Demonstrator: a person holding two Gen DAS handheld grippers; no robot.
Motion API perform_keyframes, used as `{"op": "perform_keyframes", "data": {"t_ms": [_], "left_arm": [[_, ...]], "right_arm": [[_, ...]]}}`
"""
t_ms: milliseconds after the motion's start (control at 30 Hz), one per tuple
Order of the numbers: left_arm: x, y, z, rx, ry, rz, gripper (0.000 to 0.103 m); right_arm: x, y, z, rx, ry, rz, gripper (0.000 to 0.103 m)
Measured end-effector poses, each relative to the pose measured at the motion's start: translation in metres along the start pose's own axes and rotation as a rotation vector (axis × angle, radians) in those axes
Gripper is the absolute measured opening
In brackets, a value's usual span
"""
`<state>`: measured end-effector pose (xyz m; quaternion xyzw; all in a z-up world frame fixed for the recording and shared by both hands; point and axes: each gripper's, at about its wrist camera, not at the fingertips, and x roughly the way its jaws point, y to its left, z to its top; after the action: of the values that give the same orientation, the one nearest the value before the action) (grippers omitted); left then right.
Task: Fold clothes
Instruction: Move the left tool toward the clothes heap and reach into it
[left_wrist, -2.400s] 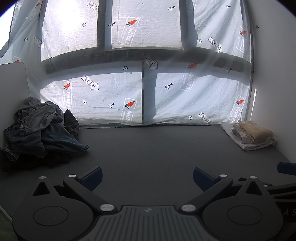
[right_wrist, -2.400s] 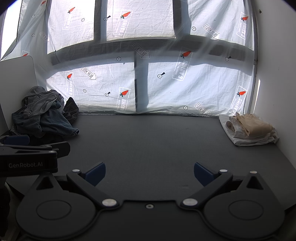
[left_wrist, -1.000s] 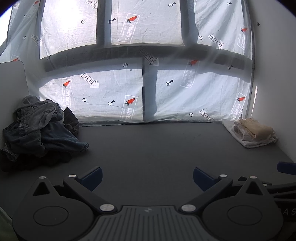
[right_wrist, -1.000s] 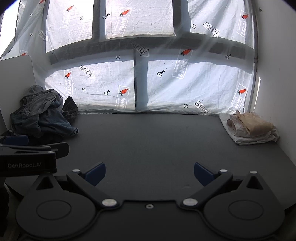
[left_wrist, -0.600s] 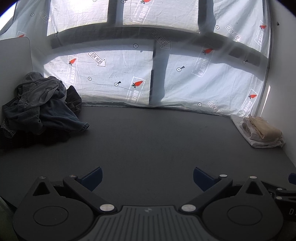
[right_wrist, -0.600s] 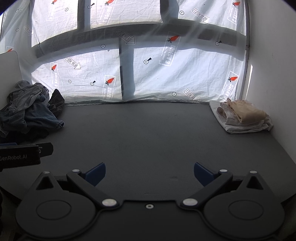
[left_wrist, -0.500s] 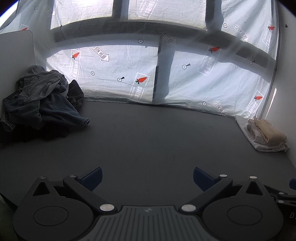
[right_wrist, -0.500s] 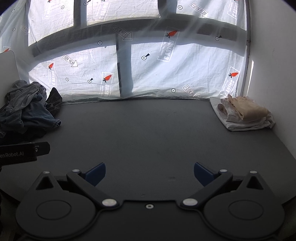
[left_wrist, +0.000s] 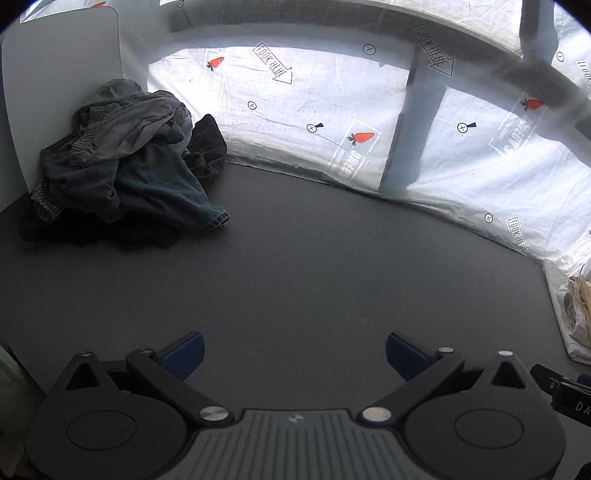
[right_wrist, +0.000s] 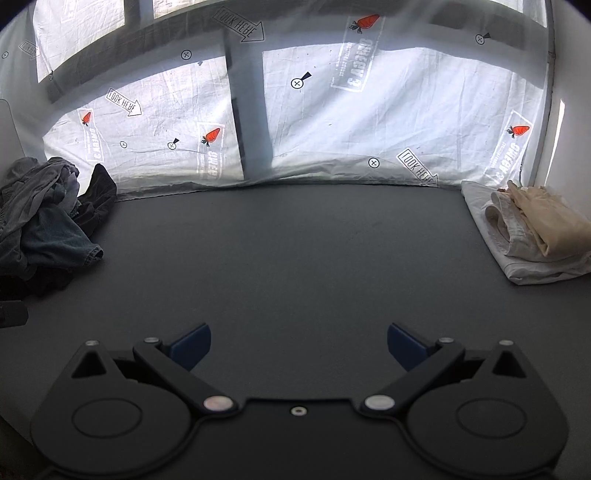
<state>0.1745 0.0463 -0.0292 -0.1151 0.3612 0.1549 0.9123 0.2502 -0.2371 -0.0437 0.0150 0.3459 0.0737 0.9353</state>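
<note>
Left claw (left_wrist: 293, 354), right claw (right_wrist: 298, 345): black linkages, blue pads, silver rivets.

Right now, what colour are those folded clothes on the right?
The folded clothes are cream and white, clearest in the right wrist view.

The table top (right_wrist: 295, 251) looks dark, matt and smooth. The pile of clothes (left_wrist: 122, 173) at ten o'clock is soft, crumpled cloth, some denim.

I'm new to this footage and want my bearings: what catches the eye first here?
First, the heap of dark unfolded clothes at the table's far left, against a white panel. Opposite, at the far right, sits a neat stack of pale folded clothes. Behind hangs a backlit white sheet printed with carrots, and both grippers, left gripper and right gripper, hang open over bare grey table.
</note>
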Motion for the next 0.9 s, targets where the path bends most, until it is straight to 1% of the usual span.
{"op": "perform_keyframes", "data": {"t_ms": [33,133,200,367,433,500,567,633,700,733,767,800,833,867,900], "left_arm": [[0.004,0.003,0.003,-0.008,0.006,0.006,0.103],[0.020,0.019,0.012,-0.074,0.033,0.036,0.103],[0.032,0.029,0.019,-0.119,0.052,0.035,0.103],[0.077,0.064,0.055,-0.260,0.099,0.015,0.103],[0.096,0.079,0.072,-0.293,0.097,0.002,0.103],[0.114,0.097,0.091,-0.306,0.095,0.029,0.103],[0.133,0.121,0.110,-0.341,0.080,0.051,0.102],[0.148,0.151,0.127,-0.401,0.046,0.030,0.100],[0.163,0.180,0.142,-0.449,0.024,0.021,0.096],[0.174,0.199,0.153,-0.472,0.020,0.036,0.091],[0.182,0.215,0.162,-0.492,0.010,0.054,0.082],[0.190,0.232,0.170,-0.512,0.001,0.071,0.077],[0.196,0.249,0.178,-0.537,-0.019,0.086,0.068],[0.202,0.266,0.185,-0.560,-0.046,0.097,0.053],[0.205,0.281,0.192,-0.574,-0.080,0.103,0.043]], "right_arm": [[0.006,0.002,0.003,-0.008,0.005,0.003,0.103],[0.025,0.012,0.012,-0.038,0.019,0.008,0.103],[0.038,0.020,0.018,-0.055,0.031,0.010,0.103],[0.070,0.047,0.036,-0.060,0.050,-0.010,0.103],[0.082,0.059,0.044,-0.046,0.051,-0.021,0.103],[0.100,0.077,0.056,-0.041,0.051,-0.033,0.103],[0.116,0.093,0.067,-0.052,0.054,-0.039,0.103],[0.136,0.112,0.081,-0.065,0.060,-0.044,0.103],[0.159,0.129,0.093,-0.065,0.074,-0.027,0.103],[0.171,0.138,0.098,-0.063,0.083,-0.029,0.103],[0.182,0.146,0.104,-0.059,0.093,-0.033,0.103],[0.193,0.154,0.109,-0.050,0.106,-0.041,0.103],[0.206,0.164,0.114,-0.038,0.119,-0.046,0.103],[0.215,0.170,0.118,-0.029,0.128,-0.048,0.103],[0.227,0.178,0.121,-0.019,0.141,-0.050,0.103]]}}
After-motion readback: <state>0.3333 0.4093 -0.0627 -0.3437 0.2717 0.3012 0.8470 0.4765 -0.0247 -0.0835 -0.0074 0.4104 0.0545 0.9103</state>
